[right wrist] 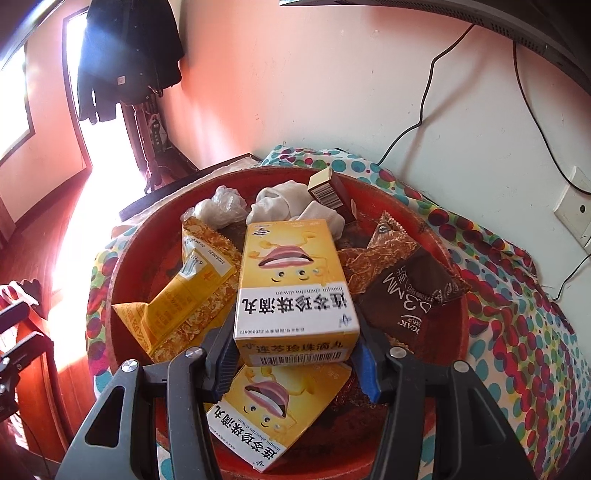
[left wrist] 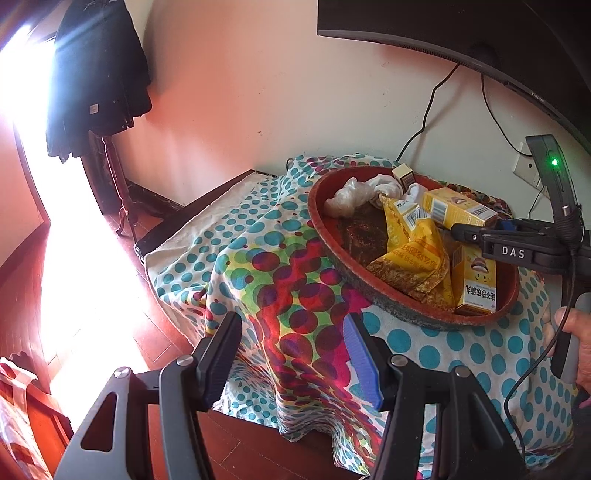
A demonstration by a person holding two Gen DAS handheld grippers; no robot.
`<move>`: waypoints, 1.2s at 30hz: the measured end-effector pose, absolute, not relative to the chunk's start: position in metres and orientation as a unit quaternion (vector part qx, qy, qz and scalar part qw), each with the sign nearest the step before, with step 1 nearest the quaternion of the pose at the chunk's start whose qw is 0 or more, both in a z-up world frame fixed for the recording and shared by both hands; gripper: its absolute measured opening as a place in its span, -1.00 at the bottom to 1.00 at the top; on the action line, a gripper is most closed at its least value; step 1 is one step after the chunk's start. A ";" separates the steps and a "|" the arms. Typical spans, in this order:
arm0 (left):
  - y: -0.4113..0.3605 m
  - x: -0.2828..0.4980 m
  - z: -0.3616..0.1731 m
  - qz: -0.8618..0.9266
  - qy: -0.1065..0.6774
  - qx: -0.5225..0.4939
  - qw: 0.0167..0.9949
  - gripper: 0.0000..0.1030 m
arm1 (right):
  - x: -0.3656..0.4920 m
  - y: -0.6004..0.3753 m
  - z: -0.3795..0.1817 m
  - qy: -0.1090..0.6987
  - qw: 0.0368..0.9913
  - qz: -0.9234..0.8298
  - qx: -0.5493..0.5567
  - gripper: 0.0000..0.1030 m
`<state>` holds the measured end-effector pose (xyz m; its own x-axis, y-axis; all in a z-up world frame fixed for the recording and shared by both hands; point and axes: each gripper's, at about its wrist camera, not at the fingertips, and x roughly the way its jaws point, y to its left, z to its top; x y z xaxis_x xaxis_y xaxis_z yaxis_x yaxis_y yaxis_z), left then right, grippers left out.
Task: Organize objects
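Observation:
A round red tray point(left wrist: 318, 221) point(right wrist: 122, 266) sits on a table draped in a dotted cloth point(left wrist: 288, 266). In it lie a yellow snack bag point(right wrist: 184, 295), a brown packet point(right wrist: 410, 291), a small carton point(right wrist: 328, 188), crumpled white plastic point(right wrist: 221, 210) and two yellow medicine boxes. The upper yellow box point(right wrist: 295, 280) point(left wrist: 454, 208) rests on the lower one point(right wrist: 273, 406), between the fingers of my right gripper point(right wrist: 295, 332) point(left wrist: 476, 232); the pads stand beside its sides without squeezing. My left gripper point(left wrist: 291, 321) hangs open and empty over the cloth, left of the tray.
A monitor point(left wrist: 461, 33) hangs over the table's back, with cables point(left wrist: 424, 122) running down to a wall socket point(right wrist: 576, 210). Dark clothes point(left wrist: 96, 74) hang on a stand at the left by a bright doorway. A wooden floor point(left wrist: 22, 295) lies below the table's left edge.

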<state>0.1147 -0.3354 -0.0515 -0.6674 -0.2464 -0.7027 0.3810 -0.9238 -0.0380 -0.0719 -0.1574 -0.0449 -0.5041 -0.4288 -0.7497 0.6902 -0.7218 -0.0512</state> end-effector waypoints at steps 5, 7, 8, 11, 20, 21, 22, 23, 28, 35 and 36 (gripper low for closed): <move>-0.322 0.101 -0.039 -0.908 0.077 0.375 0.170 0.14 | -0.066 -0.147 -0.032 0.165 0.320 -0.859 0.364 0.90; -0.315 0.094 -0.033 -0.909 0.074 0.377 0.164 0.14 | -0.060 -0.138 -0.023 0.155 0.317 -0.861 0.366 0.99; -0.311 0.092 -0.030 -0.909 0.071 0.377 0.164 0.14 | -0.056 -0.134 -0.018 0.153 0.315 -0.862 0.367 1.00; -0.302 0.084 -0.021 -0.910 0.060 0.376 0.163 0.14 | -0.040 -0.118 -0.004 0.147 0.298 -0.870 0.365 1.00; -0.264 0.064 -0.003 -0.910 0.032 0.381 0.158 0.17 | 0.002 -0.067 -0.002 0.096 0.255 -0.857 0.437 1.00; -0.261 0.064 -0.002 -0.910 0.033 0.382 0.159 0.17 | 0.006 -0.066 -0.004 0.099 0.254 -0.854 0.443 1.00; -0.259 0.062 -0.002 -0.909 0.036 0.384 0.159 0.18 | 0.010 -0.066 -0.005 0.102 0.254 -0.852 0.446 1.00; -0.258 0.062 -0.002 -0.907 0.044 0.387 0.157 0.18 | 0.014 -0.066 -0.006 0.103 0.261 -0.849 0.448 1.00; -0.255 0.059 -0.003 -0.904 0.074 0.393 0.148 0.19 | 0.031 -0.070 -0.005 0.116 0.275 -0.842 0.449 1.00; -0.255 0.061 0.001 -0.906 0.076 0.385 0.157 0.26 | 0.039 -0.073 -0.004 0.137 0.283 -0.840 0.442 1.00; -0.255 0.062 0.002 -0.908 0.079 0.382 0.153 0.26 | 0.039 -0.073 -0.004 0.136 0.284 -0.839 0.443 1.00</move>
<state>0.0620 -0.2554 0.0022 -0.6616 -0.2172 -0.7178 0.3377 -0.9409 -0.0266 0.0392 -0.0727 -0.0038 -0.4464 -0.3573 -0.8204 0.5980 -0.8011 0.0235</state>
